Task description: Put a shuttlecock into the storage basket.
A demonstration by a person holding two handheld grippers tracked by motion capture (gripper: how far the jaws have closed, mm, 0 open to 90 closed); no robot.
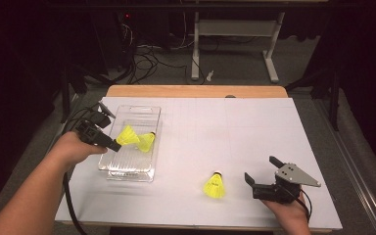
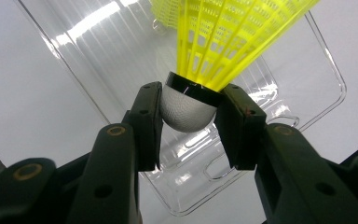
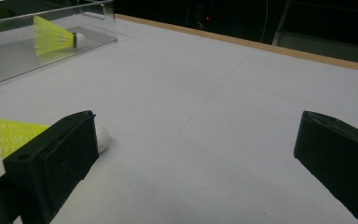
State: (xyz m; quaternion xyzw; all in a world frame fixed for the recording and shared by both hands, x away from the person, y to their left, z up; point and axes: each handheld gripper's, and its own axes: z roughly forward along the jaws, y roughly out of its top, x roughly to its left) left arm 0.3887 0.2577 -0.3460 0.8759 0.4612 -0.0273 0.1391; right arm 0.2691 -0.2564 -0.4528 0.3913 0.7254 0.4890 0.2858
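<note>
Clamped by its white cork in the left tongs [image 2: 189, 122], the yellow shuttlecock [image 2: 200, 70] hangs over the clear tray [image 1: 108, 164], beside another one [image 1: 147, 142] already inside. Better to lower it before letting go, so it cannot bounce out. Right tongs [image 1: 264, 178] gape wide near a third shuttlecock [image 1: 214, 186] on the white surface [image 1: 225, 132].

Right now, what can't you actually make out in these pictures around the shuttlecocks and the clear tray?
- Held shuttlecock: in the left gripper view its skirt's wide end is cut off by the top edge.
- Second shuttlecock in the clear tray: in that view mostly hidden behind the held skirt.
- Shuttlecock on the table: in the right gripper view the right claw covers most of its cork.
- Left claw: too small in the high view to judge its grip.
</note>
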